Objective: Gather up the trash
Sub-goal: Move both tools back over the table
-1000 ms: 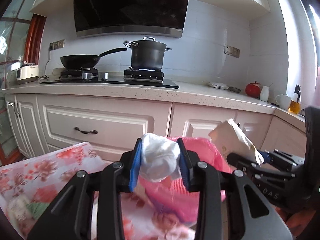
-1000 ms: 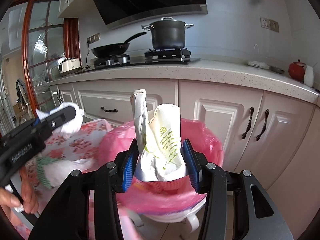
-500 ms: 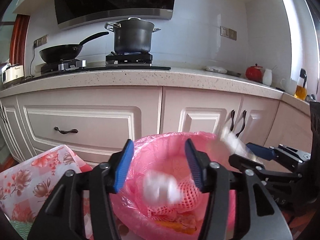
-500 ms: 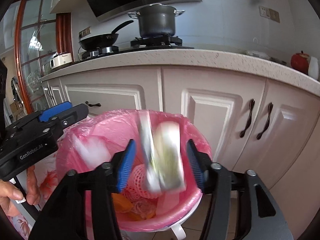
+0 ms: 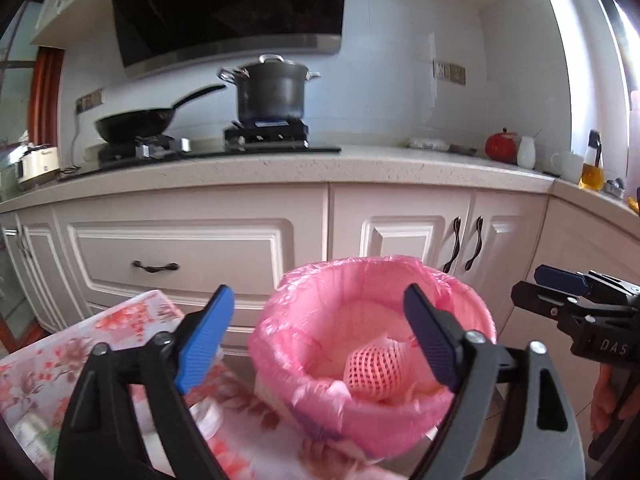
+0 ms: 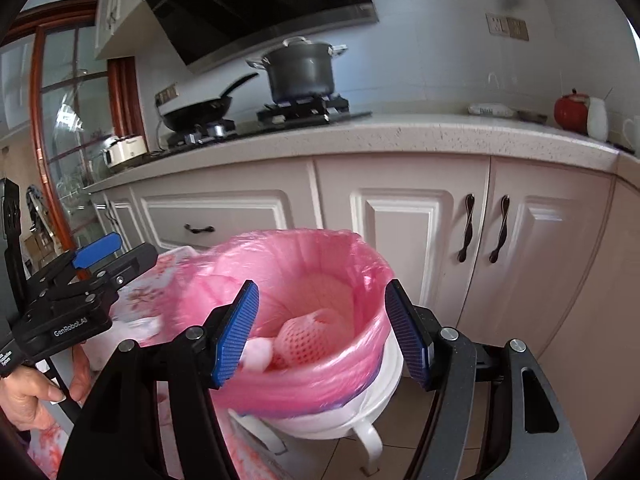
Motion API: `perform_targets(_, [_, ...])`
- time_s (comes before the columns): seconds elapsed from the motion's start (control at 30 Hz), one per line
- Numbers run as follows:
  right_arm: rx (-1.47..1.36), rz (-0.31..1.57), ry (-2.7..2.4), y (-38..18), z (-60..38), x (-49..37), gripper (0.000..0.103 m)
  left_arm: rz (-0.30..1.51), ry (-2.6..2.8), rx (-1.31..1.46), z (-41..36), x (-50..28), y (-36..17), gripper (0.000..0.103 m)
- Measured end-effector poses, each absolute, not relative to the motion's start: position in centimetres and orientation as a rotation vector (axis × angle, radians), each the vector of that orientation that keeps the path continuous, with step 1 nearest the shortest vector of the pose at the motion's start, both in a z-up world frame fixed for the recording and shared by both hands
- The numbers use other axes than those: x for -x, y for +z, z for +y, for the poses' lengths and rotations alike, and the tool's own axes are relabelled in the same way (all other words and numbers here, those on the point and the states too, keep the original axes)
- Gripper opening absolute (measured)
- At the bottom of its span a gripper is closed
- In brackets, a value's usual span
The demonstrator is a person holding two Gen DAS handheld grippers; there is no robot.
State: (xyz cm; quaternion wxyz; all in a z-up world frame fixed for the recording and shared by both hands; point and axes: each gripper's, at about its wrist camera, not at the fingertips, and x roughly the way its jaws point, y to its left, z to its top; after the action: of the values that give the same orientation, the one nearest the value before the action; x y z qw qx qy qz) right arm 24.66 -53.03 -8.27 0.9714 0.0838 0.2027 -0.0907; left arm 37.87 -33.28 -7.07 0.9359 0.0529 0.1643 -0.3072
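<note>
A white bin lined with a pink bag stands on the floor before the cabinets. Inside lies a pink foam net and other trash. My left gripper is open and empty, held above the bin's near rim; it also shows in the right wrist view. My right gripper is open and empty over the bin; it shows at the right edge of the left wrist view.
A table with a floral cloth stands left of the bin, with white scraps on it. Cream cabinets and a counter with a pot and pan are behind.
Both grippers opened and let go: the white wad from the left and the paper bag from the right dropped into the bin. The jaws are now wider apart.
</note>
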Motion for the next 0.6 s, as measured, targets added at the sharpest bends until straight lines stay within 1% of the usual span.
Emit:
perform_targets(0.03, [-0.169, 0.404, -0.169, -7.9, -52.3, -24.0, 0.063, 0.329, -0.621, -0.108, -32.5, -37.1, -6.8, 0.092])
perform_targets(0.13, [-0.146, 0.392, -0.14, -7.1, -49.9, -22.3, 0.063, 0.308, -0.591, -0.128, -29.7, -34.1, -6.4, 0.093])
perform_targets(0.23, [-0.131, 0.384, -0.089, -6.4, -46.9, -20.9, 0.063, 0.297, -0.564, -0.162, -27.0, -31.0, -6.3, 0.098])
perform_targets(0.4, [-0.068, 0.391, 0.0, -6.4, -41.0, -19.5, 0.063, 0.296, -0.494, -0.165, -20.7, -25.6, -6.7, 0.098])
perform_targets(0.5, [-0.064, 0.405, 0.058, -6.7, -37.7, -19.1, 0.063, 0.338, -0.462, -0.145, -16.9, -23.3, -7.5, 0.098])
perform_targets(0.6, [-0.073, 0.421, 0.106, -7.2, -34.7, -19.0, 0.065, 0.362, -0.414, -0.147, -13.5, -21.4, -8.5, 0.098])
